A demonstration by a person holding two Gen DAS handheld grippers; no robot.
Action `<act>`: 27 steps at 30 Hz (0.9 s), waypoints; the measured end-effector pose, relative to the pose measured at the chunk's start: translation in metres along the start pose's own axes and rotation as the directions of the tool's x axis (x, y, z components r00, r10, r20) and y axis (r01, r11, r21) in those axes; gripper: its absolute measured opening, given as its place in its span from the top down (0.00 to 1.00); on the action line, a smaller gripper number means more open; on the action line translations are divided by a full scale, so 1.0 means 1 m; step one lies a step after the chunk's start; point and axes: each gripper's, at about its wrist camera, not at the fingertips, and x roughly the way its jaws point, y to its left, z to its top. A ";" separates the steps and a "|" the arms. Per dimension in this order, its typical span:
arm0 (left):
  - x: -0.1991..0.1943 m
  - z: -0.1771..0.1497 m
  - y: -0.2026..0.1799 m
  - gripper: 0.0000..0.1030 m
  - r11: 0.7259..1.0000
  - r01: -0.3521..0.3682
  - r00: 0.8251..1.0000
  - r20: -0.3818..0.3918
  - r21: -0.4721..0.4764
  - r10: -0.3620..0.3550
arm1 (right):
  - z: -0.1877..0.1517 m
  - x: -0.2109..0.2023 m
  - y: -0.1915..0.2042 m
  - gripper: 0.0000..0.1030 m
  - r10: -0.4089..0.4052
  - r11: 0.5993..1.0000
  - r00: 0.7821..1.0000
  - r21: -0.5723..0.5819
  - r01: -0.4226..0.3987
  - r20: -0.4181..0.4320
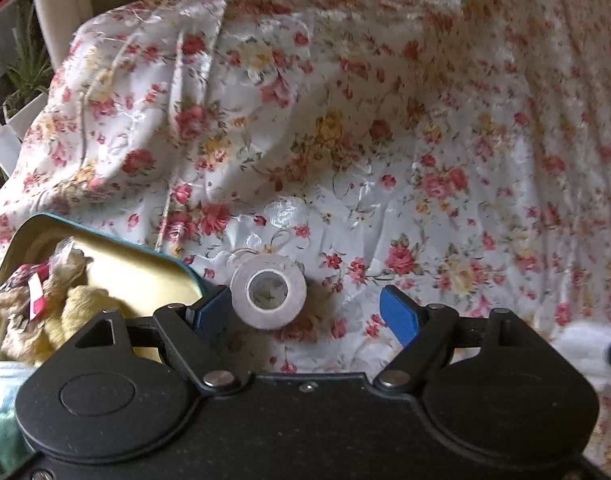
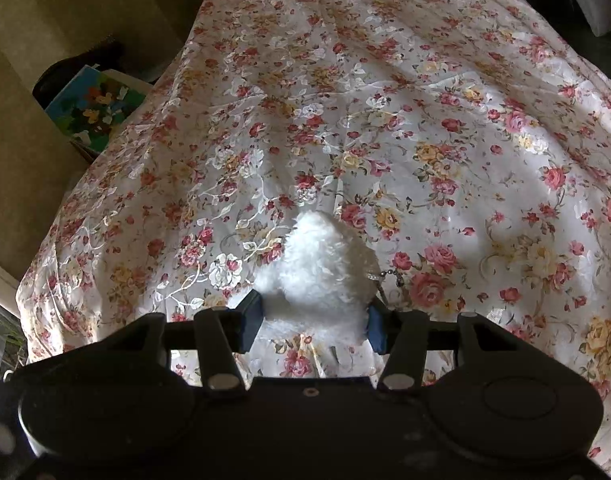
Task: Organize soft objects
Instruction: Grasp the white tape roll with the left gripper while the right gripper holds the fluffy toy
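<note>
One tin [image 1: 105, 256] holds plush toys [image 1: 53, 304]; the left gripper [image 1: 305, 312] gapes beside tape [image 1: 268, 293], while the right gripper [image 2: 313, 320] clamps a white plush [image 2: 321, 272].

A fluffy white plush [image 2: 321, 272] is sitting on the floral cloth, pinched at its near end, a thin metal chain trailing from its right side. A yellow plush [image 1: 77, 312] and a tan plush [image 1: 33, 280] with a red-white tag are lying heaped inside the open tin [image 1: 145, 264].
</note>
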 end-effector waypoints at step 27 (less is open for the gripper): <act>0.032 -0.004 -0.004 0.27 0.995 -0.021 0.999 -0.028 0.098 0.023 | -0.003 -0.001 0.003 0.49 0.014 1.000 1.000 -0.018 -0.014 -0.002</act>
